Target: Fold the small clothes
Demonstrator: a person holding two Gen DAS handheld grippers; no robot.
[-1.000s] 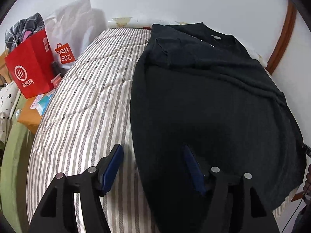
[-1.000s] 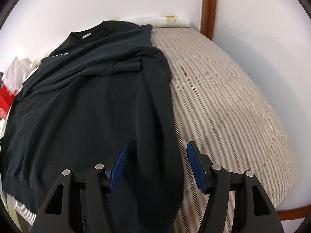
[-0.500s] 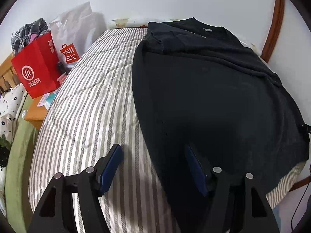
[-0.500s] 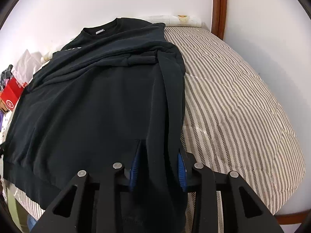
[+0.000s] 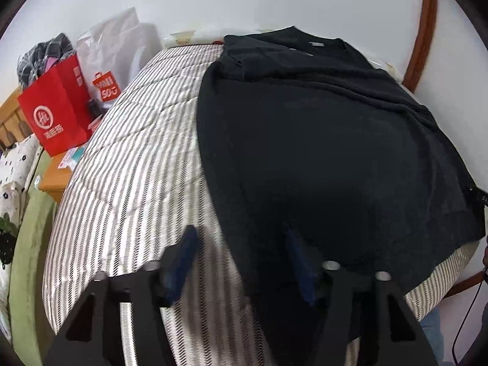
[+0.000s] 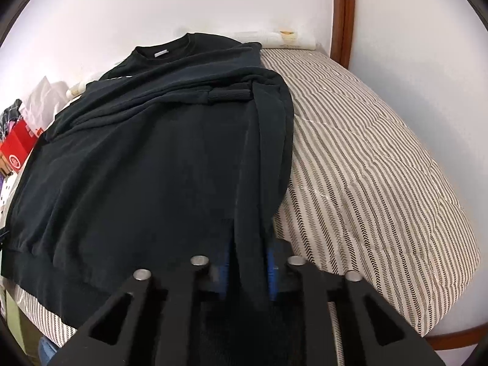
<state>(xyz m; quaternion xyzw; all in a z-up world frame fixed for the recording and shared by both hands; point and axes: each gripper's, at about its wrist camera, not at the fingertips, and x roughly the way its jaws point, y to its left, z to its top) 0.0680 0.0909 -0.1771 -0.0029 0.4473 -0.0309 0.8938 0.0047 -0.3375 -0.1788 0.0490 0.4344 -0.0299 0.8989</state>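
A black sweatshirt (image 5: 320, 140) lies spread on a striped bed, collar at the far end, sleeves folded across the chest. It also shows in the right wrist view (image 6: 146, 158). My left gripper (image 5: 241, 262) is open, its blue pads straddling the sweatshirt's left bottom hem edge. My right gripper (image 6: 247, 268) is shut on the sweatshirt's right bottom corner, with black cloth pinched between the blue pads.
The striped quilt (image 5: 128, 164) covers the bed (image 6: 366, 164). A red paper bag (image 5: 55, 113) and a white Miniso bag (image 5: 106, 58) stand on a wooden side table at the left. A white wall and a brown wooden frame (image 6: 344, 12) lie behind.
My right gripper closed from open onto the sweatshirt's right hem corner. My left gripper drew back toward the left hem edge, staying open.
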